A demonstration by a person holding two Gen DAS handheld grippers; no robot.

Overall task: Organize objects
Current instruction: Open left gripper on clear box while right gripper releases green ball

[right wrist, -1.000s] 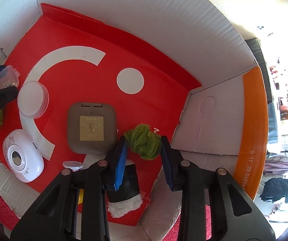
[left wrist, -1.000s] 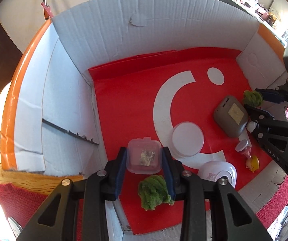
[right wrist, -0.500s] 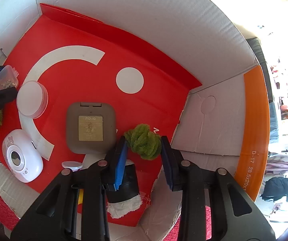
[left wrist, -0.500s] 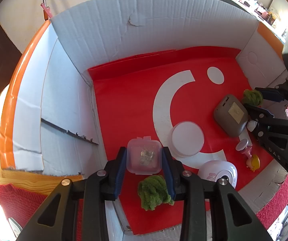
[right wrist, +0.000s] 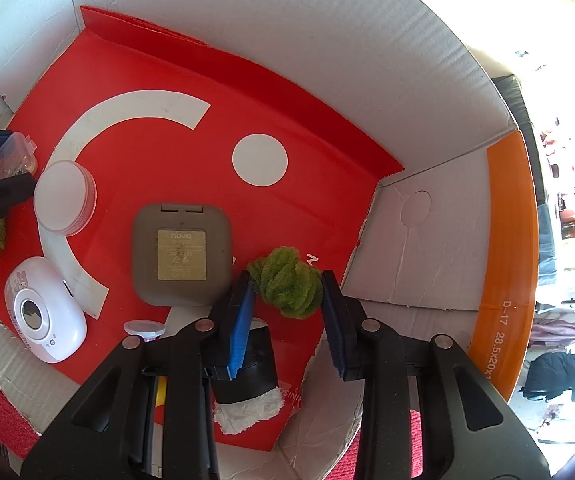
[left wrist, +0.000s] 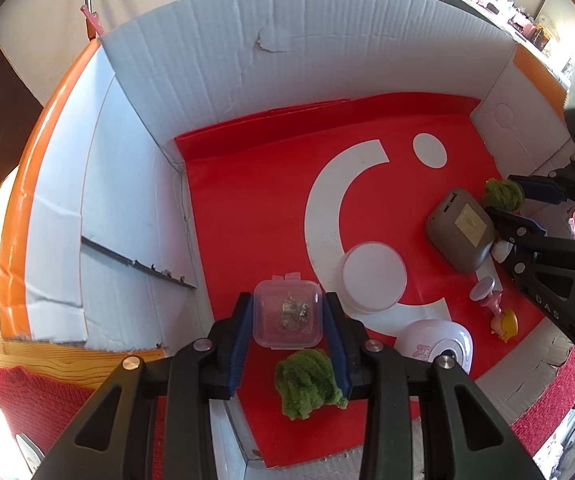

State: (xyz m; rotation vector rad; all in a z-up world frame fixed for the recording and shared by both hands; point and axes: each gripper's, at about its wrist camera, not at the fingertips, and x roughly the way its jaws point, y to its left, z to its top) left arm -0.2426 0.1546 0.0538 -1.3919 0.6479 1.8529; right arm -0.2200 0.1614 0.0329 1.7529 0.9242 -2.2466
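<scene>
Left wrist view. Your left tool (left wrist: 289, 328) is clamped on a small clear plastic box (left wrist: 288, 314) with metal bits inside; both blue pads press its side walls. It sits low over the red liner (left wrist: 247, 208) of the cardboard box (left wrist: 191, 56), near the left wall, with one green fuzzy ball (left wrist: 307, 380) just below it. Keep the squeeze light, since the thin walls look likely to flex, and hold the box level so the hinged lid stays uppermost. Near it: white round lid (left wrist: 373, 276), pink-white toy camera (left wrist: 435, 344) with a cartoon face, grey case (left wrist: 461, 232), yellow figurine (left wrist: 505, 322). One black arm of the other tool reads "DAS".

Right wrist view. Your right tool (right wrist: 287, 300) is closed on a second green fuzzy ball (right wrist: 287, 282), in the liner's right corner beside the grey case (right wrist: 181, 254). The ball is soft, so grip through its middle and lift straight. The case label reads "novo"; its finer print is illegible. The orange flap (right wrist: 505, 240) reads "D-17 28.5x20x…", cut off. A black object on white tissue (right wrist: 247, 380) lies under the tool.
</scene>
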